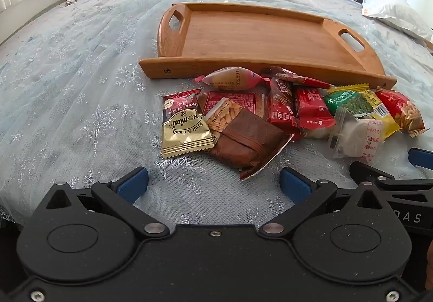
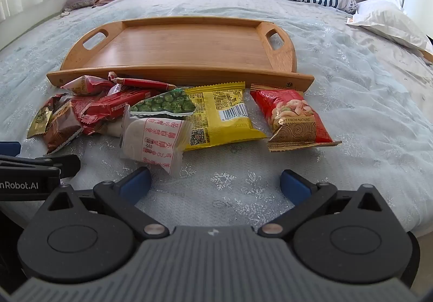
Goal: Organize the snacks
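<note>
Lying jumbled on the bed (image 1: 67, 71), the snacks (image 2: 162, 112) are sitting just before the bare wooden tray (image 2: 189, 42); nothing is sorted yet. Both the left gripper (image 1: 213, 182) and right gripper (image 2: 215, 182) are hovering with fingers wide, holding nothing.

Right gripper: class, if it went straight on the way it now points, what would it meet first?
Probably the yellow snack packet. The right gripper is open over bare bedspread, and that packet lies straight ahead, before the wooden tray. Depth is uncertain.
</note>
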`<state>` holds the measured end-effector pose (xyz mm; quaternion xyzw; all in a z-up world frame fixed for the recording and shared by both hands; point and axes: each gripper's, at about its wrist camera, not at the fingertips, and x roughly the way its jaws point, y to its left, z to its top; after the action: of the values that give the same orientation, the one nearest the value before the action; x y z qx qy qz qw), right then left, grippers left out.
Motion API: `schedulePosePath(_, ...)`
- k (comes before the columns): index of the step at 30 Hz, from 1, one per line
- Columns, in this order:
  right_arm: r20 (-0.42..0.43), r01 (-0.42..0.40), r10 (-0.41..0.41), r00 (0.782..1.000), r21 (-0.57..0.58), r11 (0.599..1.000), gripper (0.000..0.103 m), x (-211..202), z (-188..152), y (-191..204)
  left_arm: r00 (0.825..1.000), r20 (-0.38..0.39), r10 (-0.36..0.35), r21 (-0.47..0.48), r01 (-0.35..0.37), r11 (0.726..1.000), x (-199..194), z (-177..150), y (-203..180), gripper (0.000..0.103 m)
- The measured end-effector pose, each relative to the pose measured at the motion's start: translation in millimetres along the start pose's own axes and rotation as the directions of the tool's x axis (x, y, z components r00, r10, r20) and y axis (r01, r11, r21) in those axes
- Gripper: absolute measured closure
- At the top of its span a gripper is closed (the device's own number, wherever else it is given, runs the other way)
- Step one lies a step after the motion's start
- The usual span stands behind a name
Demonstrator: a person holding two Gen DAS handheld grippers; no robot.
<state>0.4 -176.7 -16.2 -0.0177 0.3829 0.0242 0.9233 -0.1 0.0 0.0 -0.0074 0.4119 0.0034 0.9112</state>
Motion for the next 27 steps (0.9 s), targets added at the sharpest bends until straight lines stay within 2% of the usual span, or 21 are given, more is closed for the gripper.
schedulePosePath(27,0.003,0.003,-0.003,1.0,-0.003,1.0,0.0,-0.4,-0.7,0.5,1.0,-0.011,-0.001,-0.003,0.001,1.0,1.1,-1.3,1.4,0.0)
